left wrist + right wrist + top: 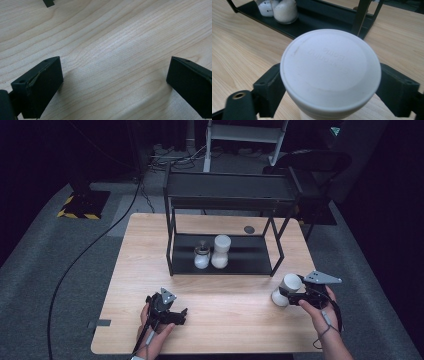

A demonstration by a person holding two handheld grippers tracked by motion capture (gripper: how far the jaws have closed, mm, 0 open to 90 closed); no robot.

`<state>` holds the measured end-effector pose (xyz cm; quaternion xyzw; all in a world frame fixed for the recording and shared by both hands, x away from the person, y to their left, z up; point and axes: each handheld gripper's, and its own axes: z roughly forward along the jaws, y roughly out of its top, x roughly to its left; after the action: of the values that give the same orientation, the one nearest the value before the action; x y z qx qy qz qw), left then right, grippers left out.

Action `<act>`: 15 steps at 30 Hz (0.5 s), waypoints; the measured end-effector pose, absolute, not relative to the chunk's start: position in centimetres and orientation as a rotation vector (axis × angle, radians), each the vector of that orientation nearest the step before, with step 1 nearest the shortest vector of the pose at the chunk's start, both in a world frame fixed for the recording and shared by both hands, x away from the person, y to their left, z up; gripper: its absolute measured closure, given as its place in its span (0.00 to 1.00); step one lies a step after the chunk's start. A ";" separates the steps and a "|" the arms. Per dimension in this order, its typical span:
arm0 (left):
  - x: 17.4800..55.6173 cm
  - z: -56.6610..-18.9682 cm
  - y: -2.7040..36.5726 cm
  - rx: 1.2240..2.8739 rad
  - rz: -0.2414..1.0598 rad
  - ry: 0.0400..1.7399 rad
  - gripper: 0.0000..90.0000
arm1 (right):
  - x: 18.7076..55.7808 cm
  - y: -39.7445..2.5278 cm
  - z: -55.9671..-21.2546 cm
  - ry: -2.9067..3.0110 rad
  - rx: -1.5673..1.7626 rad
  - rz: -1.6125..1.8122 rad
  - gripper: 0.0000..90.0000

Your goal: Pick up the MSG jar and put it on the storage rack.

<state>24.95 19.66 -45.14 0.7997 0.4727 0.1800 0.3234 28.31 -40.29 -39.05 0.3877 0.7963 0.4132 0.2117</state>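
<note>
A white, waisted bottle [287,288] with a wide white lid [329,62] leans at the right of the wooden table [145,265], and my right gripper [290,295] is shut on it just under the lid. In the right gripper view the black jaws press on either side of the lid. My left gripper [179,316] rests low over the table near the front left. It stands open, and between its fingers [40,82] there is only bare wood.
A black two-tier metal rack [250,257] stands at the middle back of the table. Its lower shelf holds a small glass jar [202,257] and a second white waisted bottle [220,251]. A dark round grommet [249,229] sits behind the rack.
</note>
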 end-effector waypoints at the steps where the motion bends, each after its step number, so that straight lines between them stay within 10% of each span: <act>1: 25.0 -45.1 19.7 2.098 0.472 1.240 0.01 | 28.3 -40.2 -39.1 2.214 1.074 1.138 0.21; 15: 24.9 -45.1 19.7 2.098 0.472 1.241 0.01 | 28.6 -40.1 -38.9 2.242 1.089 1.135 0.37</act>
<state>24.94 19.65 -45.14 0.7996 0.4729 0.1801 0.3233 28.62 -40.11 -38.90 0.3897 0.8020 0.4059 0.2001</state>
